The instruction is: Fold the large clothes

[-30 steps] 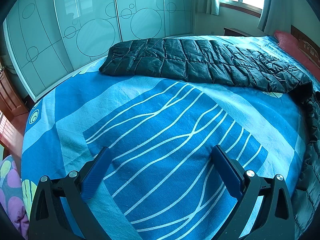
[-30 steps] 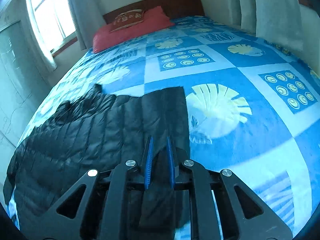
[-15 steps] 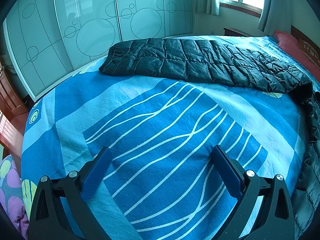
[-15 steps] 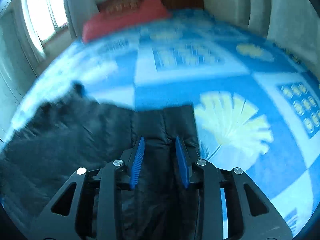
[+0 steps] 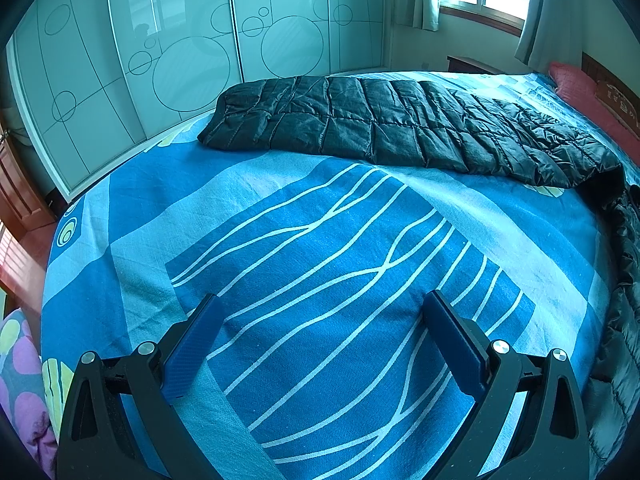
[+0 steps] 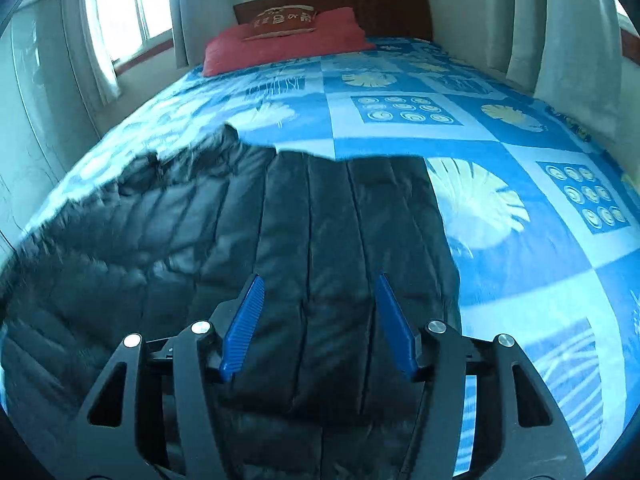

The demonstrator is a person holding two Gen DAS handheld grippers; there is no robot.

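Note:
A black quilted down coat (image 5: 400,128) lies spread on the blue patterned bed (image 5: 320,248), stretching from the far left to the right edge of the left wrist view. My left gripper (image 5: 324,308) is open and empty, low over bare bedspread, well short of the coat. In the right wrist view the coat's folded panel (image 6: 320,232) lies flat under my right gripper (image 6: 320,288), which is open with blue fingers (image 6: 244,320) spread over the fabric, holding nothing.
Glass wardrobe doors (image 5: 180,60) stand beyond the bed's far side. Red pillows (image 6: 280,40) and a wooden headboard (image 6: 392,8) are at the bed's head. Curtains (image 6: 560,40) hang on the right. A purple dotted cloth (image 5: 20,368) lies at the bed's left corner.
My right gripper was shut on the coat's edge, then opened and let it go; the coat panel now lies flat. The left gripper has not moved.

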